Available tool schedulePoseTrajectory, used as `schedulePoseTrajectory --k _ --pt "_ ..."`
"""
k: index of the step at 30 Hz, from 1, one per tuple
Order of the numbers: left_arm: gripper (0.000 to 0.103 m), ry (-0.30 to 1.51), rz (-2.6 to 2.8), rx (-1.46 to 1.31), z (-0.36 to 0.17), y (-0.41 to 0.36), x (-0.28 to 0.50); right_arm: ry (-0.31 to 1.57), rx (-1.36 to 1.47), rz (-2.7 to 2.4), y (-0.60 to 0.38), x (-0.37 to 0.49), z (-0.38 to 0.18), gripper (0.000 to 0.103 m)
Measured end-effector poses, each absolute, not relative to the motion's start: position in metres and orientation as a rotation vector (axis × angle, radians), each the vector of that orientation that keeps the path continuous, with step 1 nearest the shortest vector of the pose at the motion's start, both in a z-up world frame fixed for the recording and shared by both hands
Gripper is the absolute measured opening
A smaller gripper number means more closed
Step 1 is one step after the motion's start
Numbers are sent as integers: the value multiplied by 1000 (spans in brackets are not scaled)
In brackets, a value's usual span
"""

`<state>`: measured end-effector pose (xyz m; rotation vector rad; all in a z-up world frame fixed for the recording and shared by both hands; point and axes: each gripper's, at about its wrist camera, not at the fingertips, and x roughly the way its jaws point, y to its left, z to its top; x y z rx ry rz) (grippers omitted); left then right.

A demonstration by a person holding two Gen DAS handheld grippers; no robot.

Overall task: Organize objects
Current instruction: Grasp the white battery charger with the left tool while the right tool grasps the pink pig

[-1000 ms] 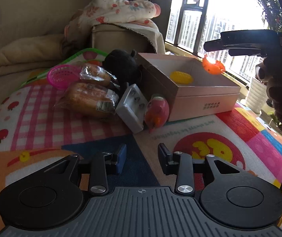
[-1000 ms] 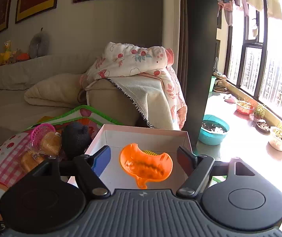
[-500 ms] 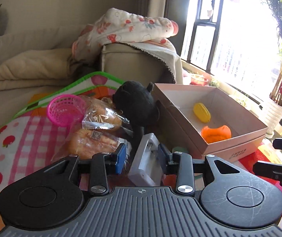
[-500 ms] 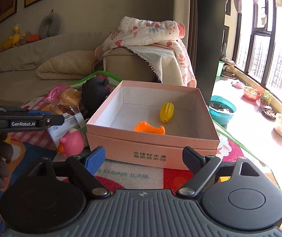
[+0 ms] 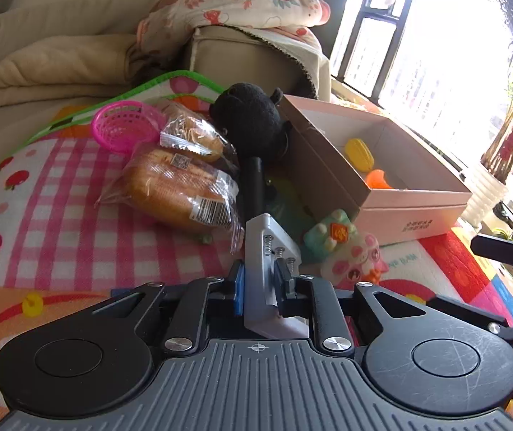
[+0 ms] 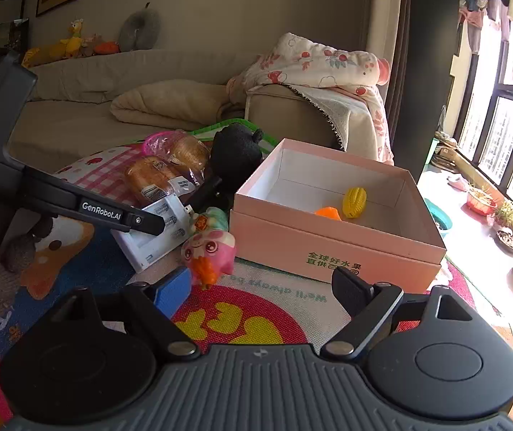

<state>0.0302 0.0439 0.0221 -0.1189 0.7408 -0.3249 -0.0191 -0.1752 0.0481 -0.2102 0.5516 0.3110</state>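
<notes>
White battery charger [image 5: 269,251] sits clamped by the left gripper [image 5: 259,283], presumably bound for the pink box [image 5: 414,212] at two o'clock; the right gripper [image 6: 262,287] waits open.

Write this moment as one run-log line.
left gripper: shut on white plastic battery charger | right gripper: open, idle | pink cardboard box: two toys

Left gripper [image 5: 259,287]: fingers pressed on both sides of a white battery charger [image 5: 269,251].
Ahead, left: bagged bread [image 5: 181,188], pink basket [image 5: 125,125].
Ahead, right: pink toy [image 5: 355,258] just before a pink box [image 5: 411,212] holding a yellow corn toy [image 5: 359,152].
</notes>
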Motion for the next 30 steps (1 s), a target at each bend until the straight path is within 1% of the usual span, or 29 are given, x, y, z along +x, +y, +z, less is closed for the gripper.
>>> schedulePoseTrajectory --k 6,10,12,14,25,27,30 --pt "22 753 -347 -38 27 65 -16 578 -215 362 -151 -1 42 86" --pt "25 745 -370 -22 25 66 -26 629 -211 366 -133 24 35 85" --pt "28 755 -351 -35 22 67 -23 663 -209 363 -126 36 31 75" --pt "29 774 -334 -37 19 66 -19 695 -218 359 -122 42 28 47" --pt "29 759 -399 -27 21 56 -31 713 -209 370 -168 -7 29 46" --pt "30 762 -413 12 17 48 -31 709 -191 360 -174 -10 26 47" --pt "30 730 -410 40 15 41 -32 732 -161 351 -177 -7 17 52"
